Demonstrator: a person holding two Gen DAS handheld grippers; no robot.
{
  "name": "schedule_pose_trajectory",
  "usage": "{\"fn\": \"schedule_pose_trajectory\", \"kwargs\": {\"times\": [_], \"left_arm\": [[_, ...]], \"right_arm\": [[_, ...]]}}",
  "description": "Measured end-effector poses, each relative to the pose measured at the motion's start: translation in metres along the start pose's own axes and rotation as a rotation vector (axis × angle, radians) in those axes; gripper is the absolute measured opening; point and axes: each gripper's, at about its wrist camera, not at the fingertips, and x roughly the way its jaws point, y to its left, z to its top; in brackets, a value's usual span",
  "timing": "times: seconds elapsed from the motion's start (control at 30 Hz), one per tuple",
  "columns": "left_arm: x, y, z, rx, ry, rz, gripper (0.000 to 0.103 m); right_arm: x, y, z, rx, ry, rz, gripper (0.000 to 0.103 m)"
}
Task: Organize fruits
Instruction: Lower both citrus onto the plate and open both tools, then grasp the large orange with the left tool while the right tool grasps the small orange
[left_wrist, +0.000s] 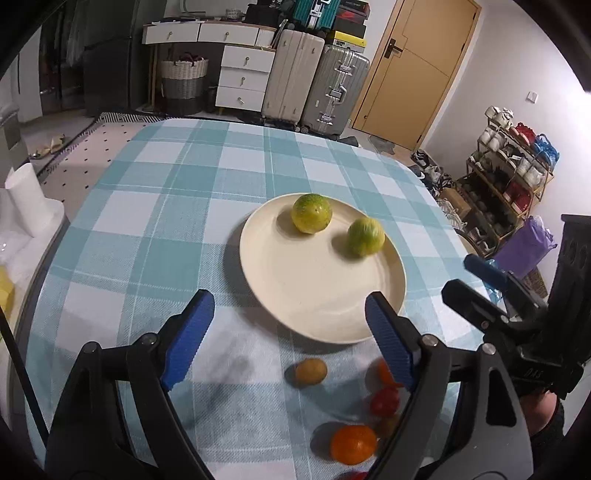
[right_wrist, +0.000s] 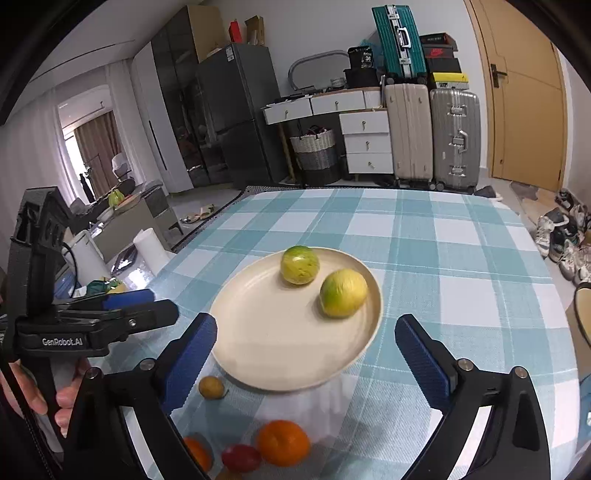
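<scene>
both grippers stand wide open and empty: left gripper (left_wrist: 290, 332), right gripper (right_wrist: 306, 352). two yellow-green fruits (left_wrist: 311, 213) (left_wrist: 365, 236) sit on the cream plate (left_wrist: 295, 295), toward 12 and 2 o'clock. loose fruits, including an orange one (left_wrist: 352, 444), await pickup at the plate's 6 o'clock.

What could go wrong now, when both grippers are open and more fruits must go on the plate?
1. The two green-yellow fruits lie loose on the cream plate; the nearer one sits close to the rim and may roll off if the plate is bumped.
2. The small fruits on the tablecloth, such as the orange one and the red one, lie close together, so one gripper may push a neighbour away.
3. The left gripper and right gripper work close together and may collide.
</scene>
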Motion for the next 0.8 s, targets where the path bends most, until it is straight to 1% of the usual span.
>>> {"fn": "schedule_pose_trajectory", "kwargs": {"times": [0.07, 0.13, 0.23, 0.33, 0.5, 0.6, 0.7, 0.8], "left_arm": [[-0.001, -0.001, -0.003, 0.001, 0.002, -0.008, 0.083], [-0.004, -0.002, -0.008, 0.01, -0.004, 0.003, 0.083], [-0.008, -0.001, -0.013, 0.008, -0.004, 0.009, 0.083], [-0.012, 0.002, -0.019, 0.002, -0.002, 0.011, 0.084], [-0.01, -0.001, -0.034, 0.032, 0.026, 0.001, 0.084], [-0.007, -0.003, -0.043, 0.031, 0.048, -0.015, 0.084], [-0.006, -0.005, -0.052, 0.036, 0.07, -0.032, 0.087], [-0.004, -0.008, -0.062, 0.045, 0.087, -0.038, 0.087]], "right_arm": [[-0.003, 0.001, -0.002, -0.006, -0.005, -0.024, 0.103], [-0.004, 0.001, -0.006, -0.016, 0.003, -0.026, 0.103], [-0.005, 0.002, -0.013, -0.019, 0.021, -0.053, 0.103], [-0.009, 0.0, -0.017, 0.004, 0.026, -0.05, 0.103], [-0.015, 0.0, -0.025, 0.011, 0.034, -0.072, 0.103], [-0.02, 0.0, -0.031, 0.02, 0.039, -0.065, 0.103], [-0.025, -0.001, -0.036, 0.039, 0.043, -0.056, 0.103], [-0.026, -0.001, -0.04, 0.052, 0.061, -0.073, 0.103]]}}
